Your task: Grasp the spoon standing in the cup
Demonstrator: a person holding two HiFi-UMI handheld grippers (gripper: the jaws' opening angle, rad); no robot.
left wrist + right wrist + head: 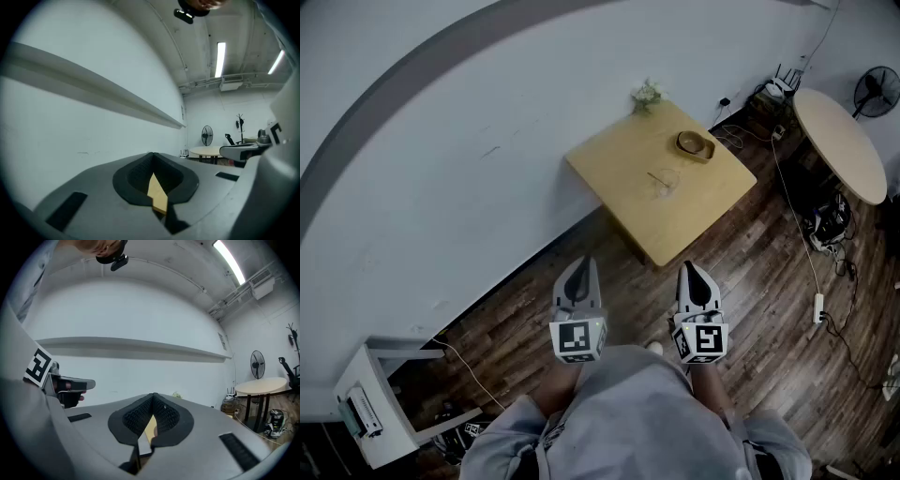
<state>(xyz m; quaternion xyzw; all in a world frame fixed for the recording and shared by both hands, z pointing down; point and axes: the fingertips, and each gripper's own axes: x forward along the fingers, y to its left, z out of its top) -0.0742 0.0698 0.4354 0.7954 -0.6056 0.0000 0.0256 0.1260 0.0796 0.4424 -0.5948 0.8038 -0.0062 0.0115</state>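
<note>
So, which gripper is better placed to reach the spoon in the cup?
Right, probably. In the head view the right gripper lies nearer the glass cup on the wooden table than the left gripper. Both grippers are shut and empty, well short of the table.

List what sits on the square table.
A clear cup with a spoon, a wooden bowl, a small plant at the far corner. The bowl's inside is too small to tell.

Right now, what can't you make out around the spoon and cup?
- Head view: spoon and cup are too small; which way the spoon leans is unreadable.
- Left gripper view: its own shut jaws hide the cup; only a table sliver shows.
- Right gripper view: same, only a table sliver between shut jaws.
</note>
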